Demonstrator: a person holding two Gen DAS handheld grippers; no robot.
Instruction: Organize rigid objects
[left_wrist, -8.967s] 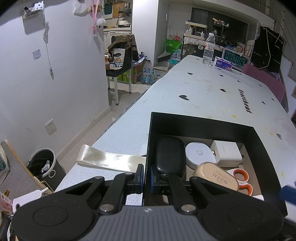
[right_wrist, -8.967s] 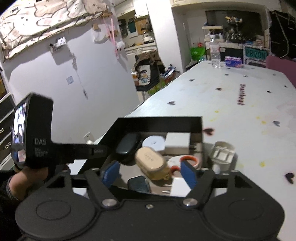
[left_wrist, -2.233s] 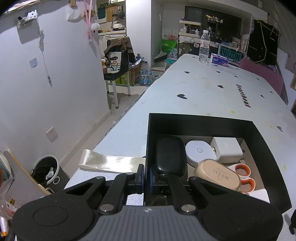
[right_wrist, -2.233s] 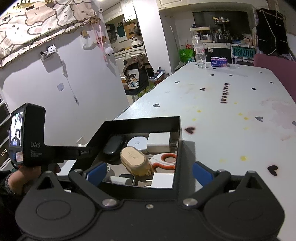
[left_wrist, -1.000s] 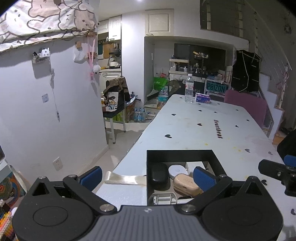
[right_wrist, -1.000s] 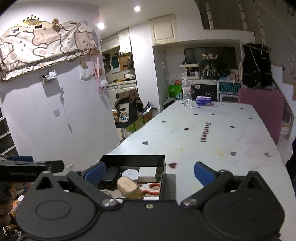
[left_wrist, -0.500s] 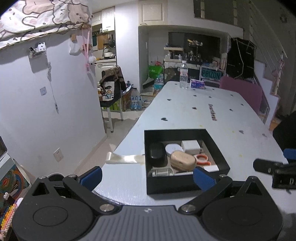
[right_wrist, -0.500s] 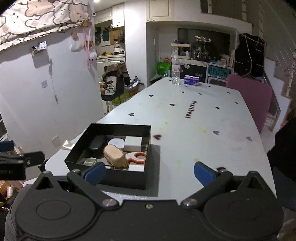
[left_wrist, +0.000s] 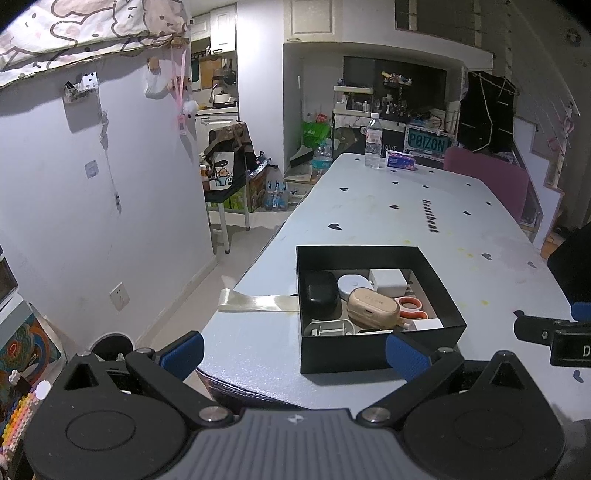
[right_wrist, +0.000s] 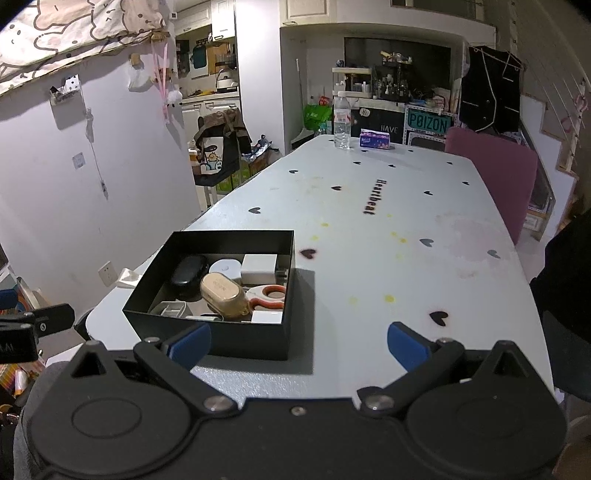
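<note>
Black box (left_wrist: 373, 354) sits on the counter (left_wrist: 461, 236) near its edge, holding a black case (left_wrist: 320, 295), beige case (left_wrist: 373, 307) and scissors (left_wrist: 412, 308). Left gripper (left_wrist: 294, 352) and right gripper (right_wrist: 298, 342): fingers apart, holding nothing.

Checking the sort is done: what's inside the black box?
Black box holds a black case, tan case, round white puck, white cube and orange-handled scissors; near-wall items partly hidden.
</note>
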